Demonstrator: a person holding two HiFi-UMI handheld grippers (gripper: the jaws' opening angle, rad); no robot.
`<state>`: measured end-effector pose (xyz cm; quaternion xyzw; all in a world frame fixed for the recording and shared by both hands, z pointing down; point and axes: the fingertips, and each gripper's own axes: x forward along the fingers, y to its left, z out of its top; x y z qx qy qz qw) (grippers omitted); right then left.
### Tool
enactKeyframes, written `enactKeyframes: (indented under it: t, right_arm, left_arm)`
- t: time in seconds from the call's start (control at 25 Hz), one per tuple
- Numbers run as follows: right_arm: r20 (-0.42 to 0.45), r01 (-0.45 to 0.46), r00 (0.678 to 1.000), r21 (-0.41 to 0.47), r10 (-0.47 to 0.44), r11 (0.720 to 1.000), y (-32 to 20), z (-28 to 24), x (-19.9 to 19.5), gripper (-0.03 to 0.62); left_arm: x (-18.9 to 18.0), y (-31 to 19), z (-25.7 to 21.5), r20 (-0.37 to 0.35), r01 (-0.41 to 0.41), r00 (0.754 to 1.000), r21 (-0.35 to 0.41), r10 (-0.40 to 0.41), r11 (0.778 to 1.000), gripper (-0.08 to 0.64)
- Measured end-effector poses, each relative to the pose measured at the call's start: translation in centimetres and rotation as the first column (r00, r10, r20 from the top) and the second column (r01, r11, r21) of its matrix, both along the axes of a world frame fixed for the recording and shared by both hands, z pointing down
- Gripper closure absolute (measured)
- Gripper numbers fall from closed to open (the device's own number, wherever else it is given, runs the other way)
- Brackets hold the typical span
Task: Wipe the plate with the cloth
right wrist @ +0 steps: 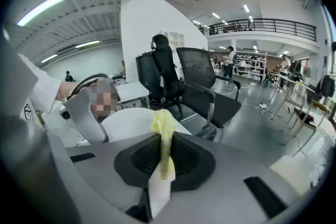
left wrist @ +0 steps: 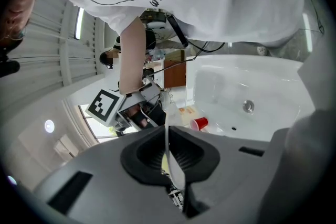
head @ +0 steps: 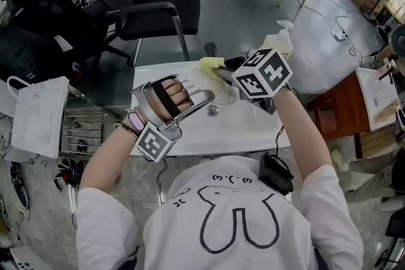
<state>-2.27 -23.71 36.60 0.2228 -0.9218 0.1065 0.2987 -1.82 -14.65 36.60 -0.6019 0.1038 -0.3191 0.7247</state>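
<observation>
Gripping plate by rim with left gripper, yellow cloth with right gripper, above sink.
Risks levering plate out of thin rim hold under hard wiping, then dropping it into sink.

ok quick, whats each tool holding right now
left tool: closed on the plate rim
right tool: closed on the cloth

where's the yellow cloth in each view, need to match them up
Head view: yellow cloth above centre, at the right gripper's tip.
Left gripper view: not clearly in it.
Right gripper view: low centre, pinched between the jaws.
Shared landmark: black chair, behind the cloth in head and right gripper views.
</observation>
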Motion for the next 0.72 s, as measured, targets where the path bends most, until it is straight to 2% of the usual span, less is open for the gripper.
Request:
enactKeyframes:
  t: [0.12, 0.32, 0.44, 0.56, 0.72]
  right_arm:
    - [-0.008, -0.049, 0.999, -0.025, 0.049, 0.998, -0.8, 0.9, 1.0, 0.541]
    - [0.01, -0.07, 0.998, -0.027, 0.07, 0.997, -1.0, 0.9, 1.5, 0.541]
    - [0.101, -0.045, 0.994, -0.049, 0.05, 0.998, -0.3, -0.8, 0.8, 0.541]
    - [0.21, 0.018, 0.978, -0.084, 0.0, 0.996, 0.9, -2.7, -0.7, 0.541]
    - [0.319, 0.113, 0.945, -0.124, -0.069, 0.986, 2.5, -4.4, -2.3, 0.541]
  left_arm:
    - [0.0, 0.0, 0.1, 0.006, 0.005, 1.0, -0.005, -0.005, 1.0, 0.54]
    - [-0.2, 0.3, 0.9, 0.017, 0.0, 1.0, -0.032, 0.001, 0.999, 0.541]
    - [0.0, 0.4, 0.8, -0.015, -0.003, 1.0, -0.077, 0.002, 0.997, 0.541]
    - [0.3, 0.5, 0.4, -0.041, -0.009, 0.999, -0.112, 0.005, 0.994, 0.541]
    - [0.5, 0.8, 0.6, -0.025, -0.008, 1.0, -0.139, 0.005, 0.99, 0.541]
